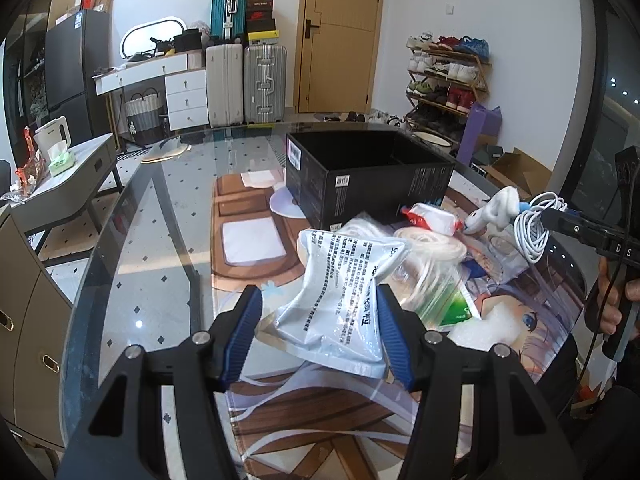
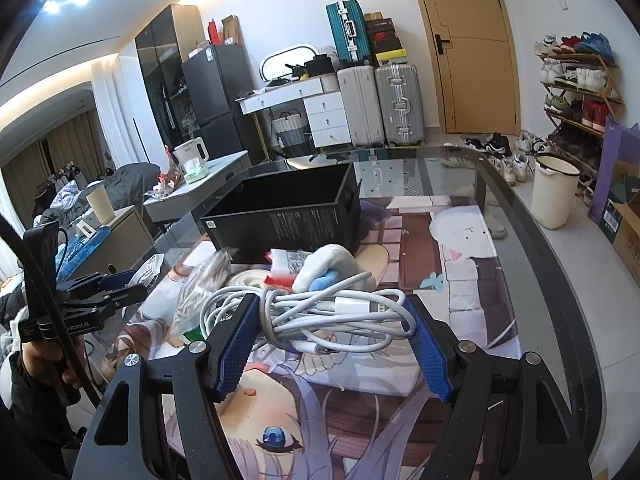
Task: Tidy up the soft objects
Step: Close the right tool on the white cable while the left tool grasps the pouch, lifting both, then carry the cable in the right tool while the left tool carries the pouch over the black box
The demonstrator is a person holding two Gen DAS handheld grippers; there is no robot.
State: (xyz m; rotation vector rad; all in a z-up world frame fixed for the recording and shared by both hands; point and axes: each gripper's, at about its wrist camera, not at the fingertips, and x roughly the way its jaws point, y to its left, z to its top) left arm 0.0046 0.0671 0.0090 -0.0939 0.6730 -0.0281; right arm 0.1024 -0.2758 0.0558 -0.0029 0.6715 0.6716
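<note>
Holding a white printed pouch [image 1: 340, 300] clamped between the pads of my left gripper [image 1: 316, 334] at lower centre, I see my right gripper [image 2: 332, 344] closed around a coiled white cable [image 2: 320, 312], low in its own view. Both loads look lifted off the mat. The open black box [image 1: 372, 176] lies straight ahead, above centre in both frames, and I judge the left gripper nearer it.

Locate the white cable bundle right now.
Right wrist view: the white cable bundle sits between the right gripper fingers, just in front of the plush toy, with the black box behind.
</note>
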